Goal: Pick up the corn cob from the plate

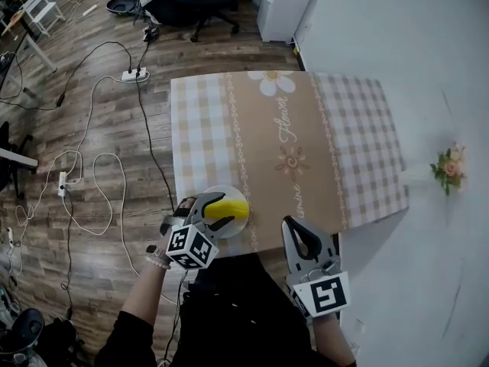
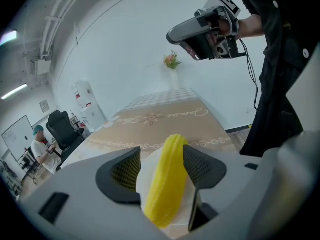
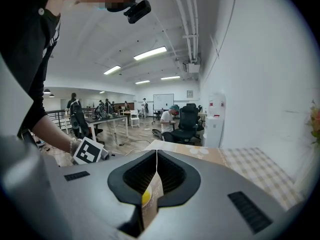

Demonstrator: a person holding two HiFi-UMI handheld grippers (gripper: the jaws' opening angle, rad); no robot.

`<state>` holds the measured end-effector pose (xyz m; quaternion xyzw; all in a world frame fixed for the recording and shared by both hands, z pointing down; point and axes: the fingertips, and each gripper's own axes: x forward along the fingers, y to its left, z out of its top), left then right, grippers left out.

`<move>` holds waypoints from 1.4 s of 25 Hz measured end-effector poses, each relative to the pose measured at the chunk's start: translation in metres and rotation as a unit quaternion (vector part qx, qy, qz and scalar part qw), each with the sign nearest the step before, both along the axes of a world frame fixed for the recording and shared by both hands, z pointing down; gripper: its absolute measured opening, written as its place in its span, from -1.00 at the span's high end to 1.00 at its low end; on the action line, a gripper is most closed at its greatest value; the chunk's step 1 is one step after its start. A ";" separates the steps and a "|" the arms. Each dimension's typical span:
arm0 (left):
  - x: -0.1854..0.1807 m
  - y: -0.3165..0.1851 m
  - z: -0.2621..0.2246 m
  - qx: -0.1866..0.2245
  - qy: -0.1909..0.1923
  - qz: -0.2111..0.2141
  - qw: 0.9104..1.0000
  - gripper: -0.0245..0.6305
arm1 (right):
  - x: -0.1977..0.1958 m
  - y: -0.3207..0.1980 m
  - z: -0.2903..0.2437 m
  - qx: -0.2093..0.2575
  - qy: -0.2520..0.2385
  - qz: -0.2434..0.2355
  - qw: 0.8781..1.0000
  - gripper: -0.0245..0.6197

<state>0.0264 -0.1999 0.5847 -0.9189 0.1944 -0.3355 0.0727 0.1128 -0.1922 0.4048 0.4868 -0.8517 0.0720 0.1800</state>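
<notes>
The desk (image 1: 306,151), under a checked and tan flowered cloth, fills the middle of the head view, and all the action sits at its near left edge. There a white plate (image 1: 221,192) rests close to the rim of the desk, carrying the yellow corn cob (image 1: 231,207), which lies flat on it with one end pointing right and far. The left hand-held gripper (image 1: 224,210) is down at the plate with its jaws spread wide to either side of the cob. In the left gripper view the cob (image 2: 169,184) runs lengthwise up the gap, closer to the right pad than the left. The pads are not yet pressing on it, so nothing is held. The right hand-held gripper (image 1: 295,226) hangs at the near right edge of the desk, well apart from the plate, its jaws clenched together on nothing. The cob looks like a smooth moulded piece, probably light and stiff, so crushing it is no worry. Its round, tapering, glossy body is likelier to roll on the plate or squirt out endwise. The best hold is probably across its thick middle, pads square to its sides, closed firmly before lifting.
</notes>
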 end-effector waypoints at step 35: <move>0.006 -0.004 0.063 -0.100 -0.025 -0.003 0.995 0.12 | -0.001 0.001 0.017 -0.033 0.009 0.001 0.999 0.79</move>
